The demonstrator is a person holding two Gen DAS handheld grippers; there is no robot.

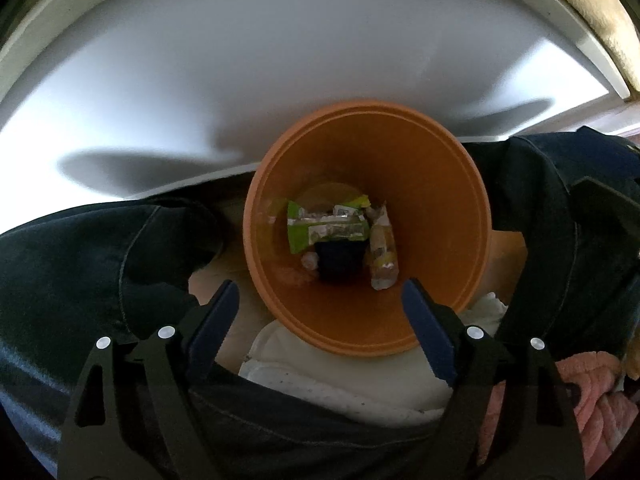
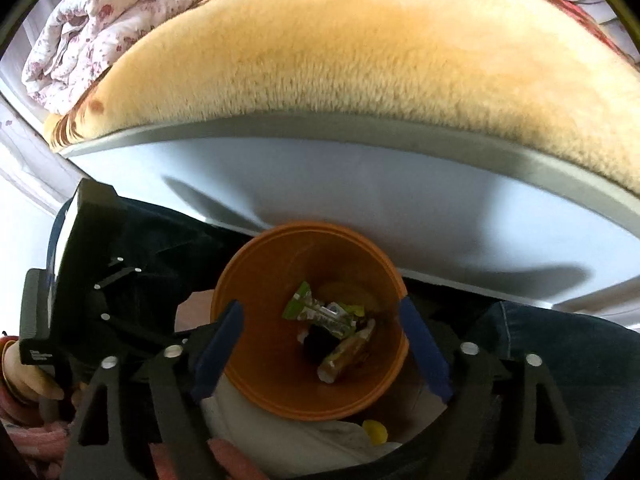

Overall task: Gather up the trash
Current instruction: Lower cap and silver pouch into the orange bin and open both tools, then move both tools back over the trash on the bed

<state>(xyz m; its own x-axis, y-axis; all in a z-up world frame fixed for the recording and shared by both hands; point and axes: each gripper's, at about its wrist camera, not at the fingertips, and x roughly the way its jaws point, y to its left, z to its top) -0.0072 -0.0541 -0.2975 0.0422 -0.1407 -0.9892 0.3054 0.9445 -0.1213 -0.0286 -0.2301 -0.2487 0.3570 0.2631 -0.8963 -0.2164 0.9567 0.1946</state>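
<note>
An orange bin [image 1: 452, 216] stands on the floor between the person's legs; it also shows in the right wrist view [image 2: 260, 280]. Inside lie a green wrapper [image 1: 324, 226], a clear yellowish wrapper [image 1: 382, 252] and a dark item [image 1: 338, 260]; the same green wrapper [image 2: 316, 310] and clear wrapper [image 2: 344, 354] show in the right wrist view. My left gripper [image 1: 320, 304] is open and empty above the bin's near rim. My right gripper [image 2: 320, 320] is open and empty over the bin's mouth. The left gripper's body [image 2: 80, 264] shows at the left of the right wrist view.
The white bed frame side [image 1: 280, 60] rises just behind the bin. A tan fleece blanket [image 2: 360, 48] and a folded floral quilt [image 2: 100, 12] lie on the bed. Dark jeans legs [image 1: 100, 248] flank the bin. White slippers [image 1: 320, 376] and a pink fuzzy cloth [image 1: 592, 392] are near.
</note>
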